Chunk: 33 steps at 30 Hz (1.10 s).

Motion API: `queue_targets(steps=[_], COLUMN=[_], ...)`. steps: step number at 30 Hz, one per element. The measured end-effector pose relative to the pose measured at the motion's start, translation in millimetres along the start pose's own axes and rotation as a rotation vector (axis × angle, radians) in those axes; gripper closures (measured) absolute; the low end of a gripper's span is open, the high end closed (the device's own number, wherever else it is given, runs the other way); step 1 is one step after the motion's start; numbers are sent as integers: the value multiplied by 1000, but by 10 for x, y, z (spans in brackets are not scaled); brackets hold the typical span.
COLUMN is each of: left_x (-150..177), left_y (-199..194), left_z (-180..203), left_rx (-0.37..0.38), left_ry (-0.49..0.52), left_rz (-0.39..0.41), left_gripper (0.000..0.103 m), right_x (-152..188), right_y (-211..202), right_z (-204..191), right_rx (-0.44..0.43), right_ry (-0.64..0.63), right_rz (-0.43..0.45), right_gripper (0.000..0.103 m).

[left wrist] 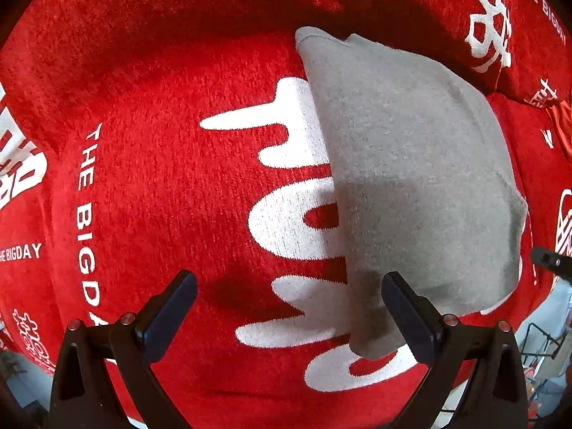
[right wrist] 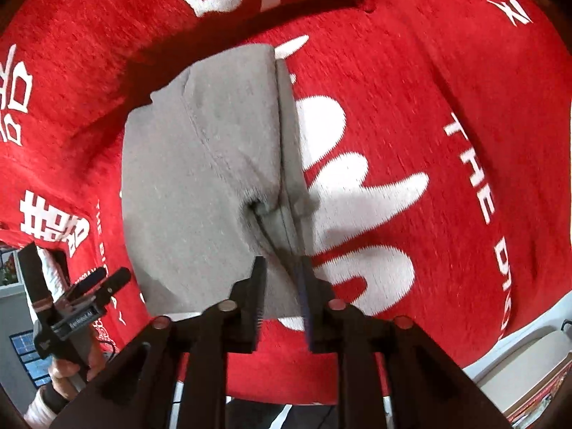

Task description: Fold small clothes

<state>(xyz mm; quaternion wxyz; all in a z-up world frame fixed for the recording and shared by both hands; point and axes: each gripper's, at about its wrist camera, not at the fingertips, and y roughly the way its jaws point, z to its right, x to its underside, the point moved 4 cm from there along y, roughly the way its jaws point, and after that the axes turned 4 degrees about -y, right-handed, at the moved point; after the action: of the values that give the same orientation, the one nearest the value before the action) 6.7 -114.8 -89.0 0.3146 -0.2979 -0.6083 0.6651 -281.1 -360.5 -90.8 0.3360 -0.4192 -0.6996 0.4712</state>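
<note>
A small grey garment [left wrist: 411,178] lies folded on a red cloth with white lettering [left wrist: 161,196]. My left gripper [left wrist: 289,304] is open and empty, its right finger at the garment's near edge. In the right wrist view the grey garment [right wrist: 200,178] shows a seam and a folded edge. My right gripper [right wrist: 282,271] has its jaws narrowly apart, with the garment's near corner between them. Whether they pinch the cloth is unclear. The left gripper also shows in the right wrist view [right wrist: 103,282], held in a hand at lower left.
The red cloth [right wrist: 464,107] covers the whole work surface and is creased at the back. A wire rack [left wrist: 543,343] stands beyond the cloth's right edge. A pale floor and a box [right wrist: 529,368] lie past the near edge.
</note>
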Motion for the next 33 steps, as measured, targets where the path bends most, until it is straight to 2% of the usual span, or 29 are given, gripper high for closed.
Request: queue_targets(steps=[1, 5, 12, 15, 20, 24, 27, 31, 33], left_x=[-70, -137, -246, -313, -502, -694, -839, -980, -1058], left_y=[28, 63, 181, 181, 204, 227, 304, 429, 474], left_z=[172, 201, 271, 260, 143, 82, 69, 166, 253], left_rx=[-2, -3, -7, 27, 33, 76, 88, 163, 229], left_ry=[2, 5, 3, -21, -80, -130, -170, -185, -168], left_rz=[-2, -6, -26, -24, -26, -19, -29, -59, -68], left_gripper=[0, 0, 0, 0, 0, 0, 0, 0, 0], right_x=[-23, -60, -128, -181, -298, -424, -519, -650, -698], right_y=[13, 39, 51, 44, 62, 116, 184, 268, 308], right_z=[-22, -59, -7, 34, 147, 232, 312, 392, 417], right_rx=[-1, -4, -19, -26, -50, -103, -111, -191, -249], right_ry=[-3, -22, -6, 1, 40, 66, 76, 94, 105], right_rz=[0, -4, 0, 11, 11, 13, 20, 31, 26], right_gripper=[69, 56, 54, 45, 45, 45, 45, 45, 45])
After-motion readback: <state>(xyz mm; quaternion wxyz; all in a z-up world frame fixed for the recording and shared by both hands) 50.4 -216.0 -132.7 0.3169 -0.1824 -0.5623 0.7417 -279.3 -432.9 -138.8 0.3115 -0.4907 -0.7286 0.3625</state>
